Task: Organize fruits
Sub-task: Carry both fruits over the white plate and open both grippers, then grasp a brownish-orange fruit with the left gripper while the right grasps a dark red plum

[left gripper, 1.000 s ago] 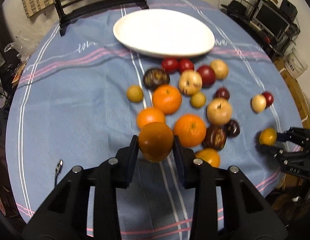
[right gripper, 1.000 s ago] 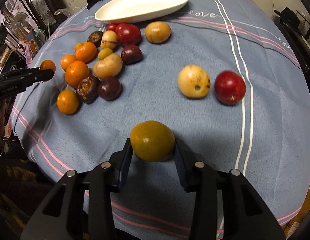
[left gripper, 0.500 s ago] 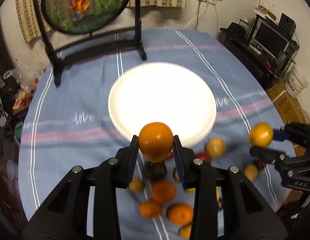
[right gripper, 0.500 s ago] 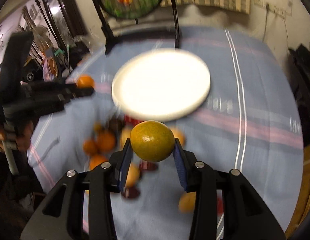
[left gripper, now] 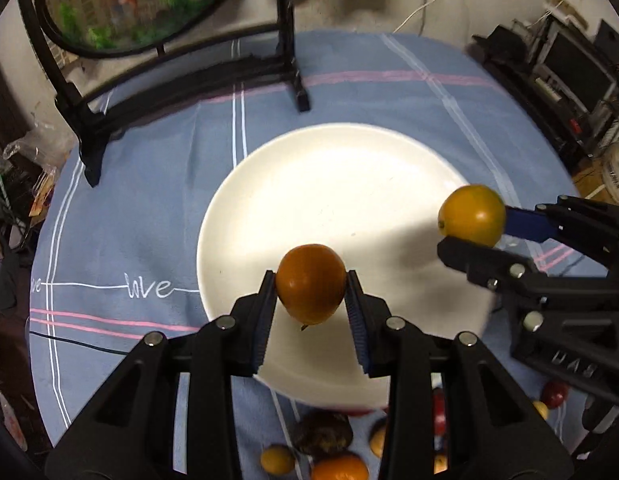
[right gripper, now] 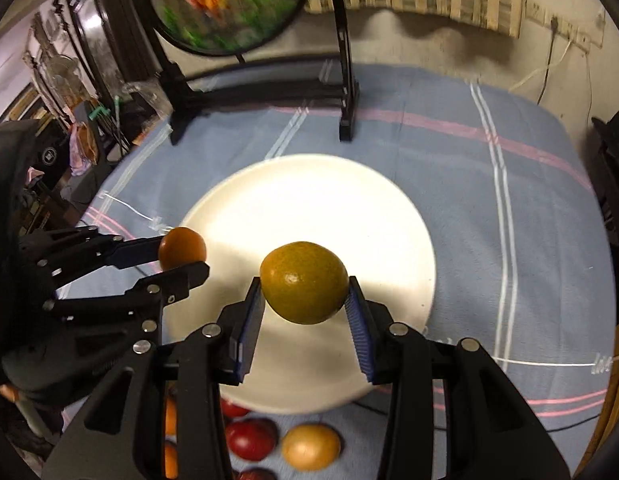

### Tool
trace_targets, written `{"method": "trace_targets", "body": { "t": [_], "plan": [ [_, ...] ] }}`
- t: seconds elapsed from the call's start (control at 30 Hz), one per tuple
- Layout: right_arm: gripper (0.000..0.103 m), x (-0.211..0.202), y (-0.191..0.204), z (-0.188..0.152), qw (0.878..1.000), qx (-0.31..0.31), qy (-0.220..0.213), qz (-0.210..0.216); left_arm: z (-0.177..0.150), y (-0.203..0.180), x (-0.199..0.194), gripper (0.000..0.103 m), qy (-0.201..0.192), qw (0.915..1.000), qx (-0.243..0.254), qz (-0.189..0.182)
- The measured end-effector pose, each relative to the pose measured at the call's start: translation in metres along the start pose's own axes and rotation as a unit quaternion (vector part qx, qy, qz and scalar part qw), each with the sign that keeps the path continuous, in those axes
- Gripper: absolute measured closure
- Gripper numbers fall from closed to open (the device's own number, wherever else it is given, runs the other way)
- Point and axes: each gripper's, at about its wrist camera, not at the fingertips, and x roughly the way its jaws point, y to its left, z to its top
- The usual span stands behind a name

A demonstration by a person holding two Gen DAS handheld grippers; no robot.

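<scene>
Hand-held grippers: two. Left hand-held gripper [left gripper: 310, 294], clamped on one orange fruit [left gripper: 310, 283], over the near left part of the plate. One white plate [left gripper: 333, 184], bare, on the blue-clothed desk [left gripper: 149, 184]. Right hand-held gripper [right gripper: 305, 304], clamped on one yellow-green fruit [right gripper: 304, 282], over the plate's right part. Loose fruits [right gripper: 309, 446] lie near, partly hidden; count unclear.

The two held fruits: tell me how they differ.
The orange in the left hand-held gripper is deep orange; the citrus in the right hand-held gripper is yellower with a green tinge. In each view the citrus looks slightly bigger than the orange. Both are round, clamped, held above the white plate.
</scene>
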Motion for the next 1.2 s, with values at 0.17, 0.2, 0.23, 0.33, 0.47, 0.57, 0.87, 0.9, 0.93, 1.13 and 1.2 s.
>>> {"method": "trace_targets", "body": {
  "t": [0.17,0.2,0.23,0.33,0.47,0.57,0.87,0.9,0.93,1.13,1.2],
  "plan": [
    [0.06,0.032,-0.005,0.005,0.999,0.006,0.033,-0.033,0.001,0.002,0.032,0.046,0.027,0.9994,-0.003,0.024],
    [0.059,0.032,-0.005,0.005,0.999,0.006,0.033,-0.033,0.001,0.004,0.034,0.042,0.025,0.9991,-0.006,0.033],
    [0.057,0.036,-0.008,0.007,0.999,0.009,0.036,-0.04,0.001,0.007,0.036,0.039,0.025,0.9991,-0.01,0.033],
    [0.039,0.035,-0.014,0.011,0.998,0.012,0.027,-0.047,0.002,0.017,0.038,0.035,0.025,0.999,-0.024,0.028],
    [0.039,0.014,-0.019,0.012,0.999,0.009,0.002,-0.047,-0.001,0.029,0.025,0.035,0.01,0.9992,-0.035,0.018],
    [0.039,-0.007,-0.022,0.004,0.999,0.007,-0.011,-0.048,-0.012,0.04,0.006,0.033,-0.009,0.999,-0.044,0.007],
    [0.039,-0.071,0.0,-0.102,1.0,-0.011,-0.006,-0.007,-0.1,0.029,-0.054,0.032,-0.015,0.9996,-0.002,-0.023],
    [0.039,-0.074,0.008,-0.115,1.0,-0.021,-0.002,-0.003,-0.116,0.023,-0.06,0.032,-0.011,0.9995,0.013,-0.028],
    [0.039,-0.079,0.019,-0.134,0.999,-0.035,0.006,0.006,-0.129,0.019,-0.065,0.032,-0.008,0.9992,0.024,-0.032],
    [0.039,-0.081,0.063,-0.207,0.994,-0.089,0.047,0.048,-0.191,0.014,-0.081,0.031,0.024,0.9971,0.043,-0.057],
    [0.039,-0.071,0.068,-0.217,0.993,-0.098,0.055,0.039,-0.204,0.016,-0.082,0.031,0.036,0.9966,0.042,-0.061]
  ]
}}
